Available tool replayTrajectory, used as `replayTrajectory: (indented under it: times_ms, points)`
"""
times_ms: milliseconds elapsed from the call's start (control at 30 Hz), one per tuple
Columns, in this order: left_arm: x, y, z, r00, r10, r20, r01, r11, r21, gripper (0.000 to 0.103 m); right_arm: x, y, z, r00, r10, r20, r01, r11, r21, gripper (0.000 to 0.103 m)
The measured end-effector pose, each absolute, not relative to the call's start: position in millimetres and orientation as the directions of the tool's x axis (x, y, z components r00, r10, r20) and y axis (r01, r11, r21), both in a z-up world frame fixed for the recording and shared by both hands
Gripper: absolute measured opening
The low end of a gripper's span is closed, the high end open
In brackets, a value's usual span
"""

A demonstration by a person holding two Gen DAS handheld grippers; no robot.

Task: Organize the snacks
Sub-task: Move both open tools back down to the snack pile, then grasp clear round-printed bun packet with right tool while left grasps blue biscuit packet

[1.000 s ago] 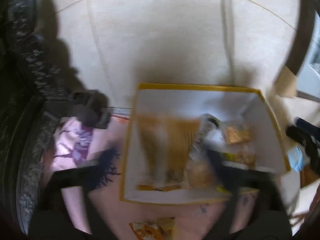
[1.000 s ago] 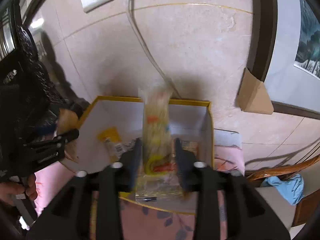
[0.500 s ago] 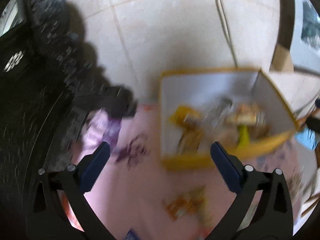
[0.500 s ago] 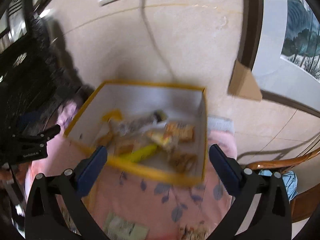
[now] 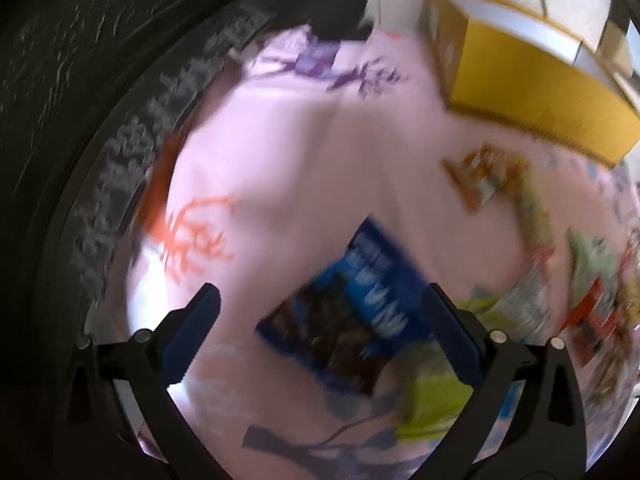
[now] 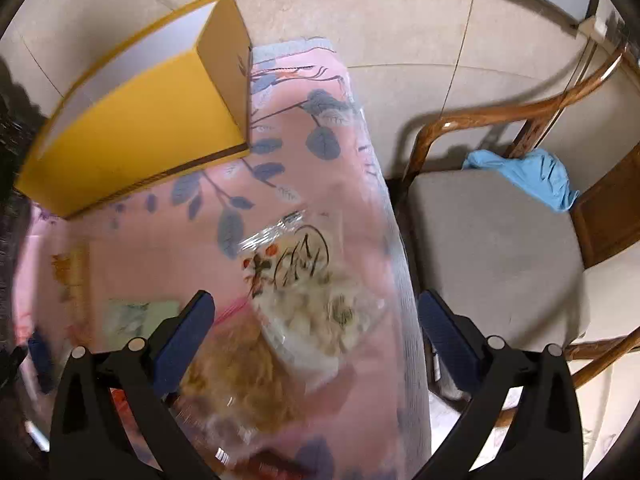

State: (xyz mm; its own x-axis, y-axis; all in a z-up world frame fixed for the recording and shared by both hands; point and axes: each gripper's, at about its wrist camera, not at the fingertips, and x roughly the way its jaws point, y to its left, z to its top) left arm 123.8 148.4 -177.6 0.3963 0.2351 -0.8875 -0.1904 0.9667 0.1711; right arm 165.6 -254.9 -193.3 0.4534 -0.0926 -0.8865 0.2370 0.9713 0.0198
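My left gripper [image 5: 320,336] is open above a blue snack packet [image 5: 352,312] lying flat on the pink cloth; the packet shows between the jaws, untouched. More packets, an orange one [image 5: 480,176] and a lime-green one [image 5: 436,400], lie to its right. The yellow box [image 5: 536,88] stands at the upper right of this view. My right gripper [image 6: 316,332] is open wide over a clear bag of pale snacks [image 6: 316,300] near the table's right edge, with a brownish clear packet [image 6: 240,384] beside it. The yellow box [image 6: 132,124] sits upper left there.
A wooden chair [image 6: 500,248] with a grey seat and a blue cloth [image 6: 532,176] stands right beside the table's right edge. A dark patterned object [image 5: 100,100] borders the table on the left. A tiled wall rises behind the box.
Both grippers drew back from the yellow box and tipped down over the table. The right one let go of its packet into the box and opened wide. The box now lies far up in both views.
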Motion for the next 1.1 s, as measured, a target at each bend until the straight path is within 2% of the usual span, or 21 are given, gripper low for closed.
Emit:
replayTrajectory:
  times_ms: [133, 200, 267, 333, 600, 733, 900, 1000, 1100]
  points:
    - [111, 141, -181, 0.399, 0.265, -0.878, -0.147, 0.963, 0.224, 0.101, 181, -240, -216, 0.471, -0.095, -0.877, 0.147, 0.989, -0.028, 0.102]
    - [108, 139, -183, 0.398, 0.281, -0.873, -0.131, 0.959, 0.25, 0.101, 181, -236, -225, 0.454, -0.104, -0.885, 0.157, 0.987, -0.035, 0.073]
    - [111, 140, -181, 0.41, 0.3, -0.861, -0.131, 0.954, 0.27, 0.101, 174, -236, -222, 0.459, -0.066, -0.886, 0.143, 0.99, 0.0, 0.061]
    - [115, 143, -183, 0.424, 0.289, -0.859, -0.116, 0.957, 0.265, 0.101, 167, -230, -216, 0.472, -0.07, -0.879, 0.098, 0.995, -0.027, 0.054]
    - [133, 143, -199, 0.405, 0.139, -0.904, -0.016, 0.989, 0.145, 0.101, 145, -246, -186, 0.506, 0.027, -0.862, 0.159, 0.98, 0.123, 0.053]
    - [138, 145, -201, 0.407, 0.163, -0.899, 0.054, 0.978, 0.202, 0.101, 137, -246, -169, 0.534, 0.026, -0.845, 0.14, 0.983, 0.118, 0.053]
    - [123, 138, -170, 0.455, 0.197, -0.868, 0.351, 0.857, 0.378, 0.101, 130, -246, -162, 0.546, 0.073, -0.835, 0.111, 0.981, 0.158, 0.053]
    - [121, 141, -169, 0.327, 0.085, -0.941, 0.524, 0.812, 0.255, 0.101, 129, -249, -170, 0.544, 0.116, -0.831, 0.124, 0.969, 0.216, 0.053]
    - [125, 137, -180, 0.315, 0.058, -0.947, 0.668, 0.696, 0.265, 0.101, 126, -249, -181, 0.534, 0.153, -0.832, 0.145, 0.952, 0.268, 0.053]
